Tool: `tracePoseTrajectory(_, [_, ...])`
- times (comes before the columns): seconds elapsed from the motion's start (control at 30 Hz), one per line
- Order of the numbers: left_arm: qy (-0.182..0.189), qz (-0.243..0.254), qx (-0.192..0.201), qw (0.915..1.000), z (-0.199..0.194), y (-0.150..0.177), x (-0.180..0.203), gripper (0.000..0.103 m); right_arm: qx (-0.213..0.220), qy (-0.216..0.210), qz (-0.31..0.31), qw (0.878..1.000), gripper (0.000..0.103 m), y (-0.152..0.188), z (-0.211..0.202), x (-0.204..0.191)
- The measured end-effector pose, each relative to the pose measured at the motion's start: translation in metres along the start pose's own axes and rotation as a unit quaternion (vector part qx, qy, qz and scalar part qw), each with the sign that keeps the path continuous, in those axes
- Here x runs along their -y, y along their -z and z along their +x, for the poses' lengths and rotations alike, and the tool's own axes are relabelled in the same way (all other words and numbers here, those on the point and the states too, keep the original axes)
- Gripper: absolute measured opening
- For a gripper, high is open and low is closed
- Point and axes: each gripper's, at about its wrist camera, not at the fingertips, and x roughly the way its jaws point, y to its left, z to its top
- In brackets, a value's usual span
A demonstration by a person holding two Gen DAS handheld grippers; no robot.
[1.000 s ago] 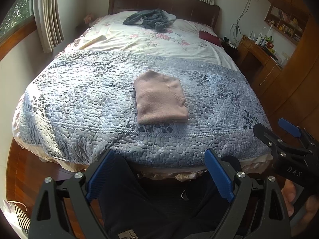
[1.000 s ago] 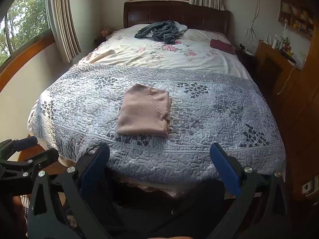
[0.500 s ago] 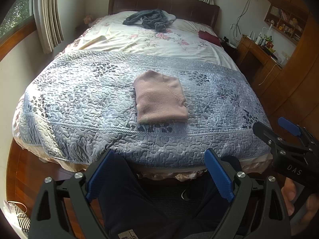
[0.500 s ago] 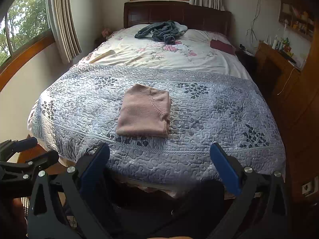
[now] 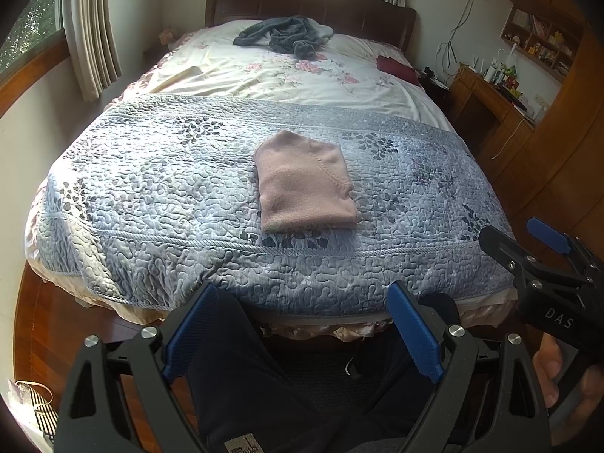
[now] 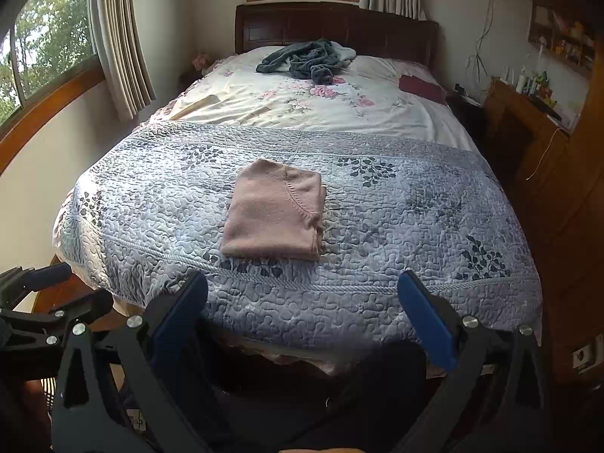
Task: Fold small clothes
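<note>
A pink garment (image 5: pixel 304 181) (image 6: pixel 275 211) lies folded into a neat rectangle on the blue quilted bedspread (image 5: pixel 170 196) (image 6: pixel 396 226), near the foot of the bed. My left gripper (image 5: pixel 302 332) hangs open below the bed's foot edge, over dark trousers, with nothing between its blue pads. My right gripper (image 6: pixel 302 321) is also open and empty, held back from the bed at about the same height. Each gripper shows at the edge of the other's view: the right gripper (image 5: pixel 543 264) in the left wrist view, the left gripper (image 6: pixel 41 302) in the right wrist view.
A heap of grey clothes (image 5: pixel 287 34) (image 6: pixel 305 56) lies near the dark wooden headboard, and a dark red item (image 5: pixel 396 68) (image 6: pixel 422 88) sits at the bed's far right. A wooden desk (image 5: pixel 490 102) and cabinets stand on the right, curtains and windows on the left.
</note>
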Motion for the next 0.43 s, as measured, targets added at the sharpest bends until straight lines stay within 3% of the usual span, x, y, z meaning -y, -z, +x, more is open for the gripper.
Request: tracePoseTrajectory(0.43, [-0.003,0.005,-0.001,1.0000,0.0024,0.0007,-0.0016,0.092,0.012,0.001,-0.008,1.000,0.100,-0.0007,-0.0040,-0.0028])
